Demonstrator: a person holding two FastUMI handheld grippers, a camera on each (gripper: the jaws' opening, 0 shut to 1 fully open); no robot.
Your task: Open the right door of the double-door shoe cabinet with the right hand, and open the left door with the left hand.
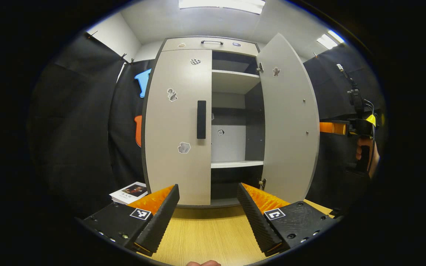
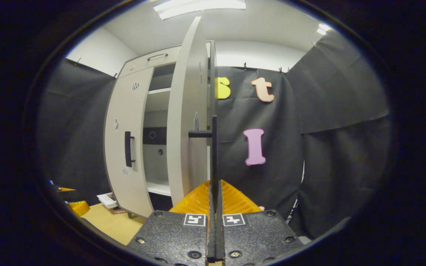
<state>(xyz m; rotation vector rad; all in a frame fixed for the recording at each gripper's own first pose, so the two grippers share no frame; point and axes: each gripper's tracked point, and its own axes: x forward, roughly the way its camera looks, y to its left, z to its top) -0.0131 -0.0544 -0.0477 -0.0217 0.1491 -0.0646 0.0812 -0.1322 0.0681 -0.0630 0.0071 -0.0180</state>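
Left gripper (image 1: 208, 201): fingers spread wide apart, low over the pale wooden bench (image 1: 205, 232), facing the grey double-door shoe cabinet (image 1: 213, 46). Left door (image 1: 178, 129) shut, its black vertical handle (image 1: 201, 119) untouched. Right door (image 1: 288, 122) swung open, white shelves (image 1: 235, 77) exposed. Right gripper (image 2: 215, 192): fingers pressed together on the right door's slim black handle (image 2: 214, 147). White booklet (image 1: 129, 192) flat on the bench, left of the cabinet.

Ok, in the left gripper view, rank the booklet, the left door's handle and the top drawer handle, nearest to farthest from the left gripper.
1. Booklet, low on the table, left.
2. Left door's handle, mid-height, straight ahead.
3. Top drawer handle, highest up.
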